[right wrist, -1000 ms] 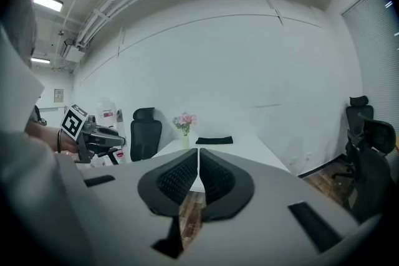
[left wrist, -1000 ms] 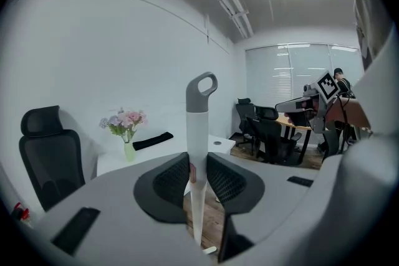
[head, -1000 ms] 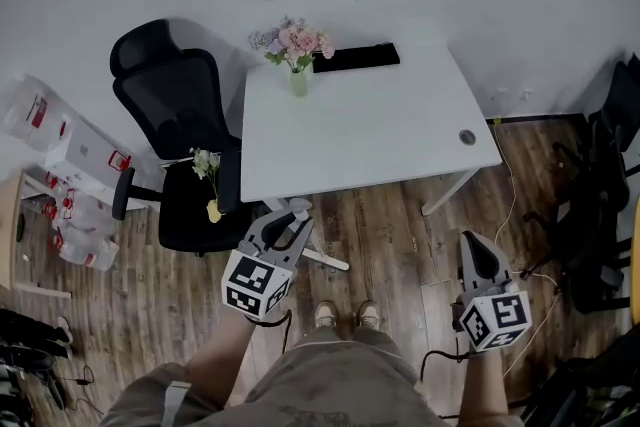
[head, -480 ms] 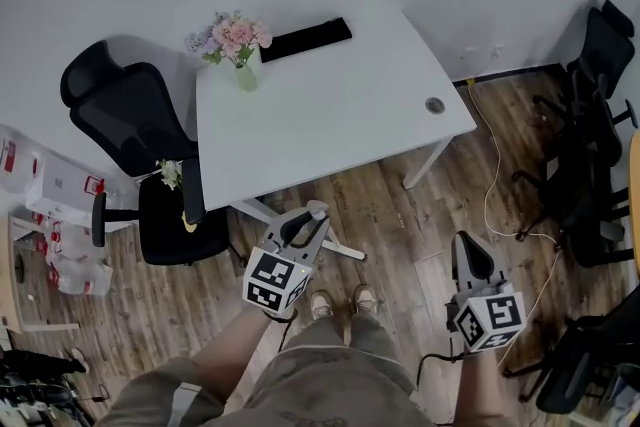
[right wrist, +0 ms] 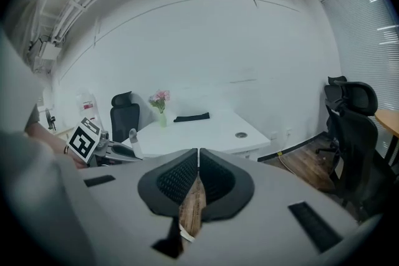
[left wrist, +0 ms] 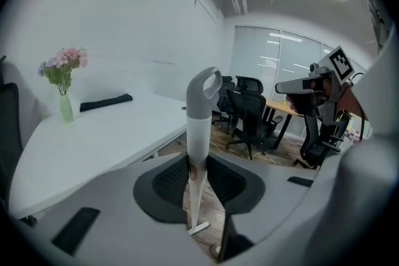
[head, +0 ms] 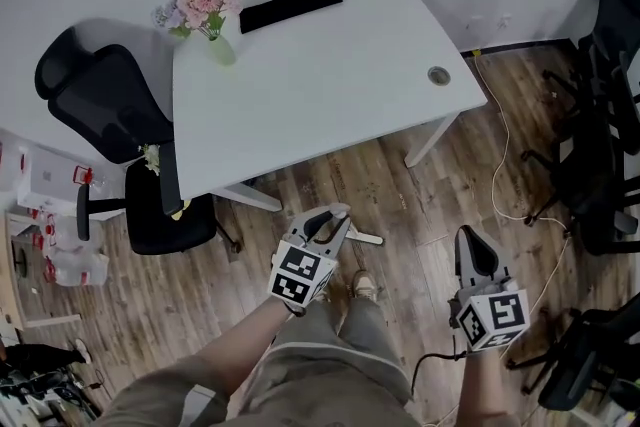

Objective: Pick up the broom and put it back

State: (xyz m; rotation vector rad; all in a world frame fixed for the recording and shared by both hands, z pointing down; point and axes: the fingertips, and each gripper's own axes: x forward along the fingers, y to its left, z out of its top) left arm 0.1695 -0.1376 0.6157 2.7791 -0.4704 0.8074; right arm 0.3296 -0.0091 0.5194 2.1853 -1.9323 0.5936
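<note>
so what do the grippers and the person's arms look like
Both the left gripper and the right gripper have pale grey bodies, black ribbed pads inside the jaws, and a white cube with black square markers at the back. A black cable runs from the right one. The forearms are bare; no sleeves show.

"What's on the desk [head: 330, 105]?"

"A vase of pink flowers [head: 200, 10] near its far left corner, and a flat black strip [head: 290, 6] just beside that, along the far edge. A round grommet [head: 438, 75] sits near the right edge."

"And around it?"

"A black office chair [head: 110, 110] at the left edge, with a small bunch of flowers [head: 152, 158] by its armrest. Boxes [head: 50, 190] lie on the wood floor [head: 400, 205] further left. More black chairs [head: 600, 115] stand off to the right."
</note>
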